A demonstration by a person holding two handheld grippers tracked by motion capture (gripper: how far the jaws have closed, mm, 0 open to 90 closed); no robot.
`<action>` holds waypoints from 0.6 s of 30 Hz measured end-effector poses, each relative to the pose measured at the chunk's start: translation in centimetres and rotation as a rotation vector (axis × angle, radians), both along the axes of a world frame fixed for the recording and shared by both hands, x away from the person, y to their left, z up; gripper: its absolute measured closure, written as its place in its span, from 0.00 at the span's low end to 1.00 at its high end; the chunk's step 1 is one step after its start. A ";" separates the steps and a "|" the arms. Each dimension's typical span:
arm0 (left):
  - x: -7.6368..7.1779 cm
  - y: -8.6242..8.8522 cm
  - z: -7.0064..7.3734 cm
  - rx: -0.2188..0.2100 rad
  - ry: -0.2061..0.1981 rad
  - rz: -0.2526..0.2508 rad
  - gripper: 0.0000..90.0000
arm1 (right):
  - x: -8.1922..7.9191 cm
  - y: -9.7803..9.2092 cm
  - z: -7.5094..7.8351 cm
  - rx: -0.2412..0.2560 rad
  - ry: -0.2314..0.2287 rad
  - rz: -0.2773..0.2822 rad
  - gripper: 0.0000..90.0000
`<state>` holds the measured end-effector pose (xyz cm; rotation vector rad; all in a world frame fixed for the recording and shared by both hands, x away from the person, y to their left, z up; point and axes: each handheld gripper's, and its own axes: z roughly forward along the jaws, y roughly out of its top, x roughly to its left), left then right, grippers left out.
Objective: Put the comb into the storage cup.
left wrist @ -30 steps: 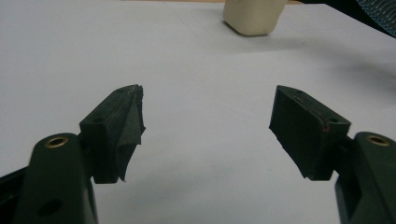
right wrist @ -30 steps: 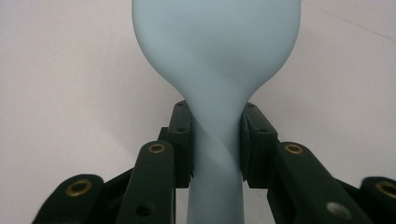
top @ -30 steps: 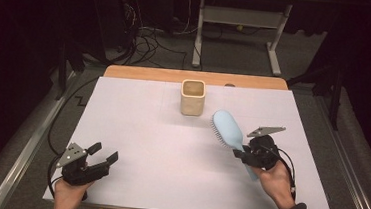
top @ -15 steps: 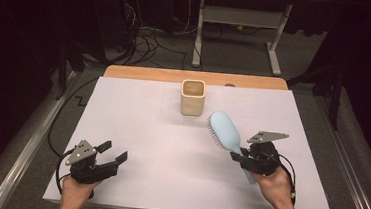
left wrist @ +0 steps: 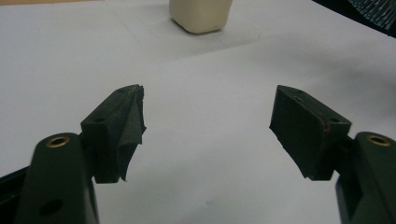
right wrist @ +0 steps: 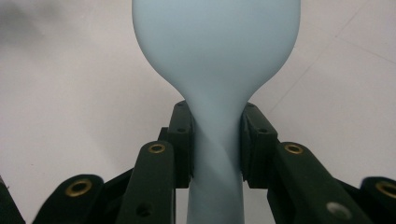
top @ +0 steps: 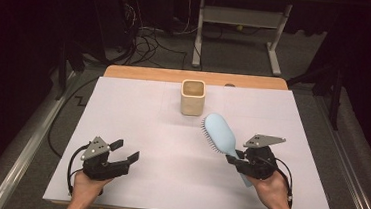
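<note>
Right gripper [top: 239, 161] clamped on the neck of the blue hairbrush [top: 220, 134] — head raised over the worktop [top: 138, 106], just short of the beige cup [top: 192, 97]. Left gripper [top: 125, 150] spread wide, empty. Risk: slim tapered handle pivoting or slipping; cup tipping if struck.

The right gripper [top: 238, 160] draws back toward the person, carrying the light blue plastic hairbrush [top: 220, 133] leftward, farther from the beige square cup [top: 192, 97]. The left gripper [top: 123, 151] shifts slightly right, jaws spread.
</note>
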<state>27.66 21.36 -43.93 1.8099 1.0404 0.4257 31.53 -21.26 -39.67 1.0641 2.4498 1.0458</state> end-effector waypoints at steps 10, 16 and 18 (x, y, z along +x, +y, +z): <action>0.7 -1.5 0.5 -0.009 0.008 -0.037 0.26 | -0.2 1.1 0.0 -0.002 -0.008 0.025 0.78; 1.3 -2.7 1.1 -0.003 0.014 -0.067 0.24 | -0.2 1.4 0.0 0.001 -0.021 0.042 0.78; 1.4 -3.2 1.4 -0.001 0.009 -0.080 0.24 | -0.2 1.5 0.0 0.003 -0.021 0.046 0.78</action>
